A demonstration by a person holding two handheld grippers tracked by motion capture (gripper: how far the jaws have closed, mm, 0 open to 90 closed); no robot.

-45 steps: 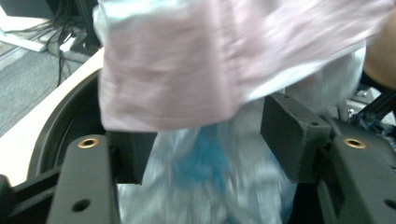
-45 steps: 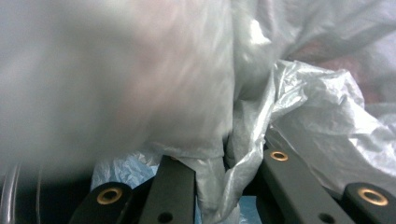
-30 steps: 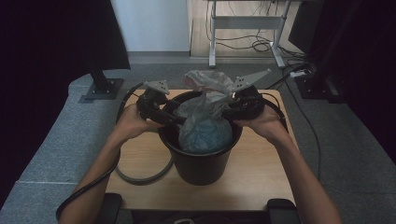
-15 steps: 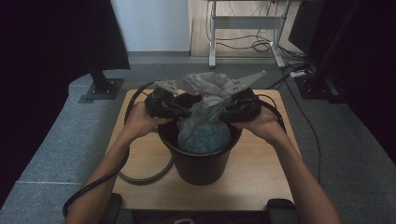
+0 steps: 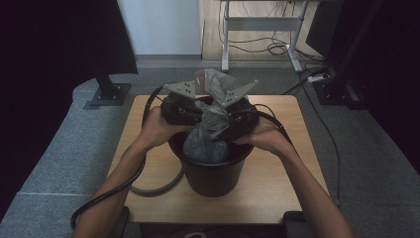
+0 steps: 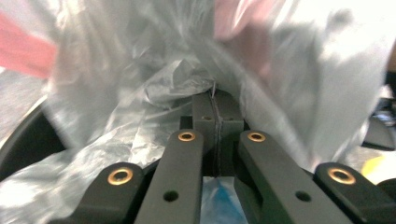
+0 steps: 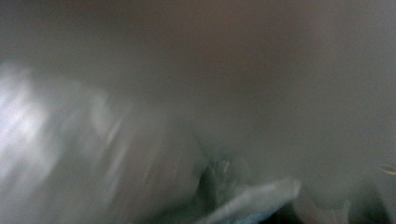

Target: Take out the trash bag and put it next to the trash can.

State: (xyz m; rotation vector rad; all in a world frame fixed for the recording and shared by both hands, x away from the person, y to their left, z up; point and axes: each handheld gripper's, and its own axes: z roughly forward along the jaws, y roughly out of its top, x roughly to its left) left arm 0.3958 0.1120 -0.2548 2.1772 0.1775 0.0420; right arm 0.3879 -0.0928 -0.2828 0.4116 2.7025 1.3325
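Bag tie-off about midway, by my read: thin crinkly translucent plastic bag [image 5: 210, 124] sits in round black ribbed bin [image 5: 213, 173], neck gathered, knot left. Left gripper [image 6: 215, 109] is clamped on the film. Right gripper [image 5: 233, 121] jaws have just been opening; grip can't tell, view blurred.

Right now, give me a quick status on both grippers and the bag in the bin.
Left gripper shut on plastic bag. Right gripper against the bag, jaws just opening, grip unclear. Bag's body sits in black bin. Nothing blocking.
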